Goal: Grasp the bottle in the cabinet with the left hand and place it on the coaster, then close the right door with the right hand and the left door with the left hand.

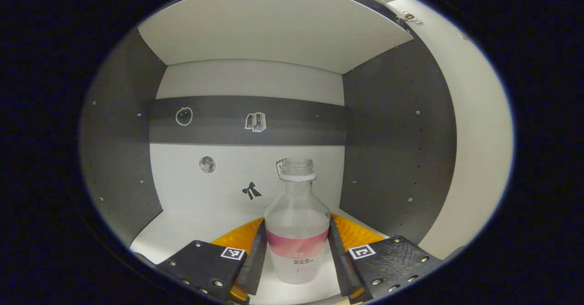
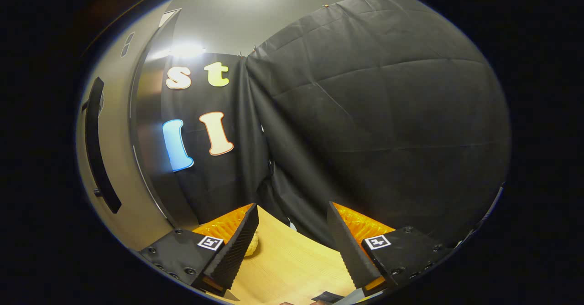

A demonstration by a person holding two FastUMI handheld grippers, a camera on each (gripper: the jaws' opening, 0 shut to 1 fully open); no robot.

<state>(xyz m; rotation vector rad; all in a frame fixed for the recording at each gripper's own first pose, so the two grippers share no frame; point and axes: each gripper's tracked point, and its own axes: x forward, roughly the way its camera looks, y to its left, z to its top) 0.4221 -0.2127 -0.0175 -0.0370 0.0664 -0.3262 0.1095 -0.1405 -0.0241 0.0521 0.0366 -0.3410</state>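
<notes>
While the left gripper point(image 1: 296, 250) pinches the bottle point(image 1: 297, 232) upright on the cabinet point(image 1: 397, 136) floor w/ right gripper point(image 2: 292, 245) spread idle over the table point(image 2: 292, 268), a low grip could tip it, esp. clearing the cabinet.

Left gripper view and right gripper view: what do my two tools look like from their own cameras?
Left tool and right tool look alike: two long ribbed fingers, each on a black bolted block carrying a small square black-and-white marker, with an orange textured part behind. No cables or sleeves in sight.
</notes>
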